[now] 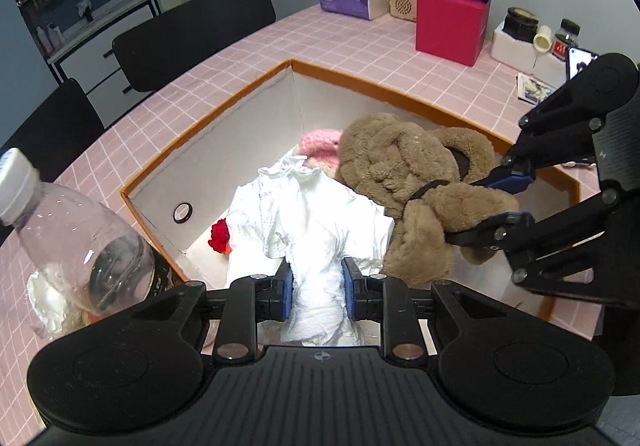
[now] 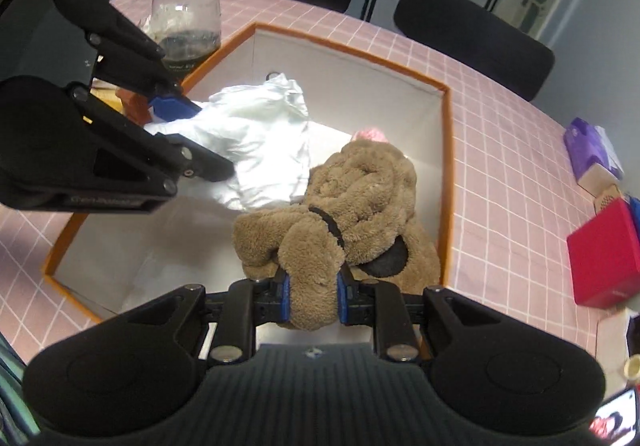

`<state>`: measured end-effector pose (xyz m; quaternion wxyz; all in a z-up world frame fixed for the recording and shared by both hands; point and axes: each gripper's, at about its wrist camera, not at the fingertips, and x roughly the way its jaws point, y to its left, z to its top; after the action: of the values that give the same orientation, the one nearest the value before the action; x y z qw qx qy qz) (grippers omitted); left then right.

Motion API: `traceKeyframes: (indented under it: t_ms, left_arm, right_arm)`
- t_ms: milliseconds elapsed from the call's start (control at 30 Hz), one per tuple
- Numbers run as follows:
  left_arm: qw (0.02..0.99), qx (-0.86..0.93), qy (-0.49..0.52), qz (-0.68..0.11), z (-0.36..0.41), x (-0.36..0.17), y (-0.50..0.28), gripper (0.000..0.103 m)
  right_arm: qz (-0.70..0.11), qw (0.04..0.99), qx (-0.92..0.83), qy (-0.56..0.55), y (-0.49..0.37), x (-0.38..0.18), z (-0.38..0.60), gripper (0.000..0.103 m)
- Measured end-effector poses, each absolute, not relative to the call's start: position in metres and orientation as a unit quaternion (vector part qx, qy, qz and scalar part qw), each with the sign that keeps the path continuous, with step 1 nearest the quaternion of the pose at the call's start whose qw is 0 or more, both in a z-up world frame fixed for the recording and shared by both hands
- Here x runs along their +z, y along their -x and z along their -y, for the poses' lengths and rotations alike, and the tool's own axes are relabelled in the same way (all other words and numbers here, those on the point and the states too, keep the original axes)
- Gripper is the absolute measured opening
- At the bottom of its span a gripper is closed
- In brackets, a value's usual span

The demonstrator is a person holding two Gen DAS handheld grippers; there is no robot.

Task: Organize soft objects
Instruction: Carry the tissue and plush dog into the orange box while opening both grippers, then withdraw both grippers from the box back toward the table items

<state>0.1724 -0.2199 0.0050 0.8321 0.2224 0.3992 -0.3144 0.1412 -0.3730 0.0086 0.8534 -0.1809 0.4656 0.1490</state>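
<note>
Both grippers loaded over the box, two soft things about to go in

The left gripper (image 1: pixel 317 294) pinches a white cloth (image 1: pixel 316 230); just beside it, the right gripper (image 2: pixel 311 296) is clamped on a brown plush (image 2: pixel 352 202). Both hang inside the orange-rimmed box (image 1: pixel 208 114), where pink (image 1: pixel 320 142) and red (image 1: pixel 219 235) soft bits already lie beyond the fingers. Letting go looks like what remains; the bottle (image 1: pixel 80 258) stays outside

Two close wrist views angled down from opposite sides, sharing the orange-rimmed box (image 1: pixel 224 102).
</note>
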Motion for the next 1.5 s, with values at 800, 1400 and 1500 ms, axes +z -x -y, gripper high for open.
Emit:
traceKeyframes:
  t_ms: [800,1400,1500]
  left_arm:
    - [0.803,-0.258,-0.262,-0.469,0.255,-0.044,-0.228,0.044]
    - [0.85,-0.281,-0.214,-0.391,0.227,-0.009,-0.174,0.062]
    - [0.862,-0.293,-0.188,-0.367,0.211,0.002,-0.156,0.062]
  right_arm:
    - [-0.523,0.815,0.144,0.204,-0.188,-0.027,0.362,0.032]
    - [-0.434,0.867,0.081,0.232,-0.121,0.005,0.341,0.063]
    - [-0.419,0.878,0.085,0.215,-0.107,0.017,0.339,0.064]
